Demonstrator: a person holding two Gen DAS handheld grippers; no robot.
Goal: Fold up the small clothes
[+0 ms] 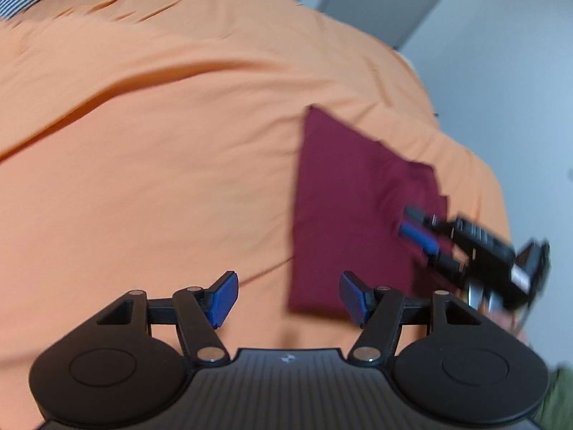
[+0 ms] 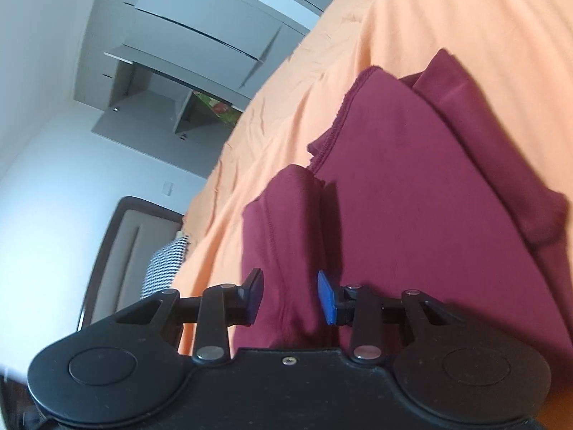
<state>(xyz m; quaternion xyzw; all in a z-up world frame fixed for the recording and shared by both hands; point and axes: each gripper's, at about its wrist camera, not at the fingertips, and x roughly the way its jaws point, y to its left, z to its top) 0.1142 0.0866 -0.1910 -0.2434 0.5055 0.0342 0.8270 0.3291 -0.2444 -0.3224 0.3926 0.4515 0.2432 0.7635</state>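
A folded dark red cloth garment [image 1: 354, 208] is laid on the orange bed sheet [image 1: 161, 125]. Left tongs [image 1: 288, 297] are held wide open, empty, beside it. Right tongs [image 2: 289, 295] are partly open around a fold of it; whether it is pinched cannot be told.

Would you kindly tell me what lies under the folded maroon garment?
The maroon garment rests on the orange bedsheet. Whatever lies between its folded layers is covered.

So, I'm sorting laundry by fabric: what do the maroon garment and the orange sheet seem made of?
The maroon garment looks like soft matte knit, probably cotton jersey, with stitched hems and limp folds. The orange sheet looks like thin smooth woven cloth that holds fine creases.
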